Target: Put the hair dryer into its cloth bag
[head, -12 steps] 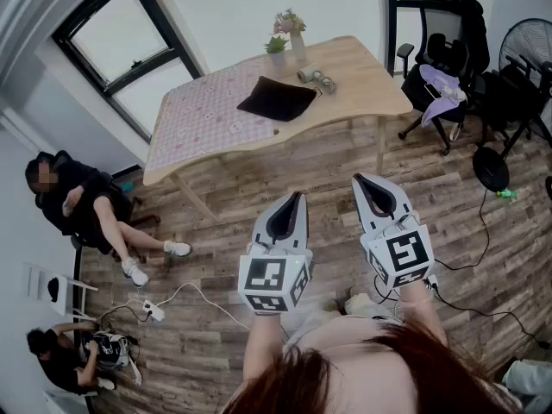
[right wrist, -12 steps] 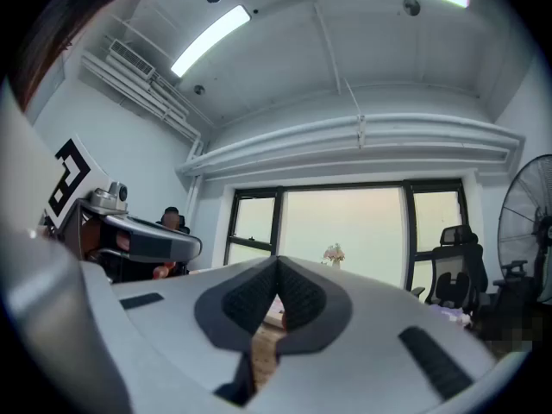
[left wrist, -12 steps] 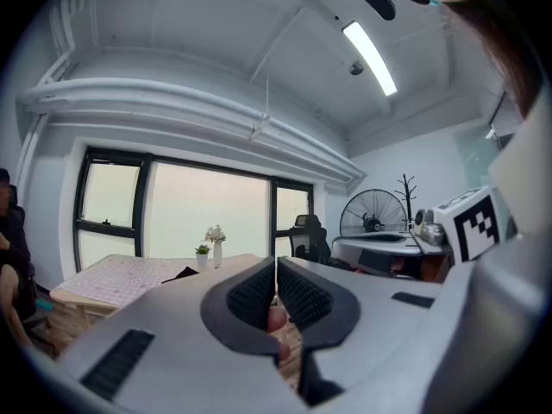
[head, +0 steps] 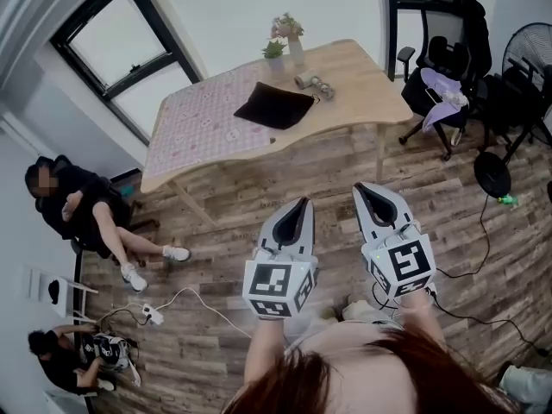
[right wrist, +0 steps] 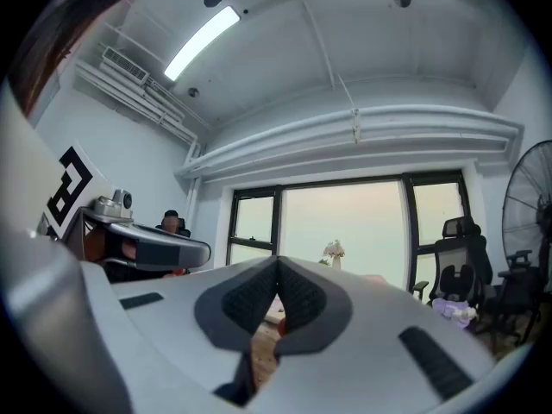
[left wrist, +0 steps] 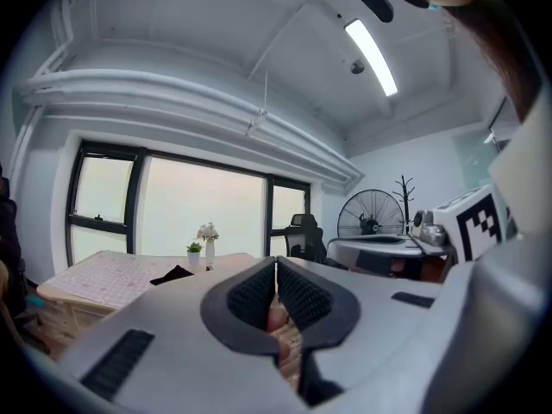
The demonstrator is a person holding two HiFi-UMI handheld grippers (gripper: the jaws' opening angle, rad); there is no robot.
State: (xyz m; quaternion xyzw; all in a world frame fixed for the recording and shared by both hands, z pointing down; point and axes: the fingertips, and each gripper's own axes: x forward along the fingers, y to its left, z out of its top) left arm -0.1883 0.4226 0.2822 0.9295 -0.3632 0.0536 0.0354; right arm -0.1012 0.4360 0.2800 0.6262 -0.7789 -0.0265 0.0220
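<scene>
A dark cloth bag (head: 274, 105) lies flat on the wooden table (head: 362, 89), and the grey hair dryer (head: 314, 81) lies just behind it to the right, near the vase. In the left gripper view the bag (left wrist: 172, 275) shows as a small dark patch on the far tabletop. My left gripper (head: 298, 205) and right gripper (head: 364, 190) hover side by side over the floor, well short of the table, both shut with nothing between the jaws. The same shut jaws show in the left gripper (left wrist: 276, 276) and right gripper (right wrist: 277, 287) views.
A vase of flowers (head: 291, 33) and a small potted plant (head: 273, 52) stand at the table's far edge. Office chairs (head: 448, 50) and a floor fan (head: 528, 54) stand at right. A seated person (head: 78, 210) is at left, with cables and a power strip (head: 148, 310) on the floor.
Both grippers have drifted slightly toward me in the head view, and the table sits a little further away in the picture. The jaws have stayed shut.
</scene>
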